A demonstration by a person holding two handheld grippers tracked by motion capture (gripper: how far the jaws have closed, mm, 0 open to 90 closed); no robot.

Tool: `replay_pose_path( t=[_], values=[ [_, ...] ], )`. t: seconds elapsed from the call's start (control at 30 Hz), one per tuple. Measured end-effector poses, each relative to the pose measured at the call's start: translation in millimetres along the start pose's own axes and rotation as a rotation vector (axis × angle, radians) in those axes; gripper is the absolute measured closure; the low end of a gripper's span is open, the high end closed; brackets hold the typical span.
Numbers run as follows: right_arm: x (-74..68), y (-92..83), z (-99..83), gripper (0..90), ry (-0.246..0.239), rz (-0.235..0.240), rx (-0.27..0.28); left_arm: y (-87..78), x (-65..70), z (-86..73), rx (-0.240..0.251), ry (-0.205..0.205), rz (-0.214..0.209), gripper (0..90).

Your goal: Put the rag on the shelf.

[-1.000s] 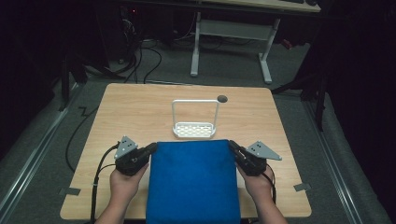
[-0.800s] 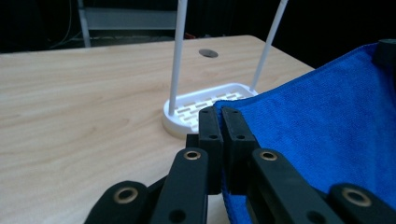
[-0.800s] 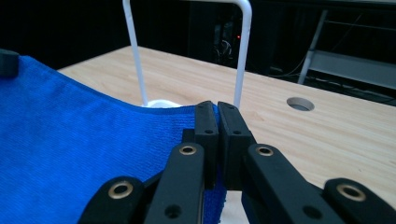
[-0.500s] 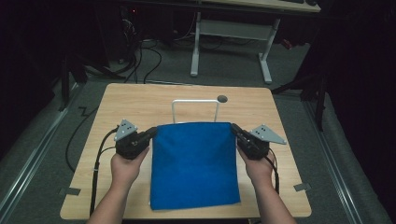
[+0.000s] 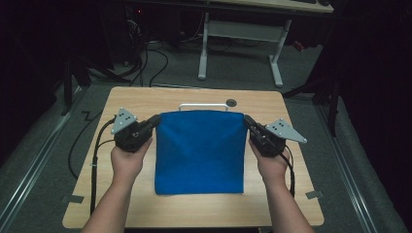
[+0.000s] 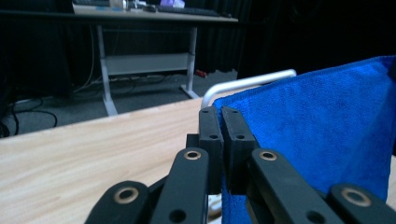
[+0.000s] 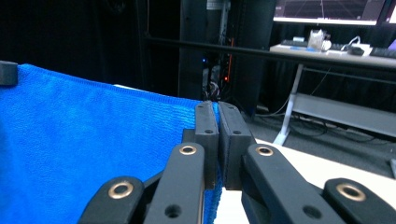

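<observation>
Both your grippers are pinched tight on the blue towel (image 5: 199, 150): left gripper (image 5: 154, 121) on its far left corner, right gripper (image 5: 247, 121) on its far right corner, jaws closed on the cloth with no gap. The towel hangs stretched between them, its far edge lifted just in front of the white rack (image 5: 203, 105), its near edge resting on the table (image 5: 145, 204). Risk, as I judge it: pull apart harder and a corner may slip free; push forward low and the hem could snag or tip the rack. Since half a second ago, you've carried the towel farther from you and spread it wider, hiding more of the rack.
</observation>
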State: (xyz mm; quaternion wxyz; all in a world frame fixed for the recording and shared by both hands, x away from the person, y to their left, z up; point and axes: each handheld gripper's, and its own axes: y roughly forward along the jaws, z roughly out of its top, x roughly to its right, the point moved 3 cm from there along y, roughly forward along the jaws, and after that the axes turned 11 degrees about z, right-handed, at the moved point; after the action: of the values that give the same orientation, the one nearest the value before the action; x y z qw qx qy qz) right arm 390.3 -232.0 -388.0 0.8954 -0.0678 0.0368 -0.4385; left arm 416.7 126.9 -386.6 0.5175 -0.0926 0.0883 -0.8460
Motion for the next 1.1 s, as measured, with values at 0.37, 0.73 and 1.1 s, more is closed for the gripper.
replay_pose_path(
  t=[0.37, 0.73, 1.1],
  values=[
    [-1.4, -11.6, 37.3, 88.4, -0.053, -0.012, 0.066, -8.9, 2.0, 35.1, 0.066, 0.023, 0.007, 88.1],
    [0.5, -12.7, 63.0, 88.5, -0.076, -0.024, 0.099, -11.4, 2.1, 61.4, 0.104, 0.047, 0.013, 88.2],
    [9.6, -1.8, 75.8, 88.7, -0.073, -0.030, 0.101, 7.4, -3.1, 74.1, 0.094, 0.079, 0.019, 88.3]
  ],
)
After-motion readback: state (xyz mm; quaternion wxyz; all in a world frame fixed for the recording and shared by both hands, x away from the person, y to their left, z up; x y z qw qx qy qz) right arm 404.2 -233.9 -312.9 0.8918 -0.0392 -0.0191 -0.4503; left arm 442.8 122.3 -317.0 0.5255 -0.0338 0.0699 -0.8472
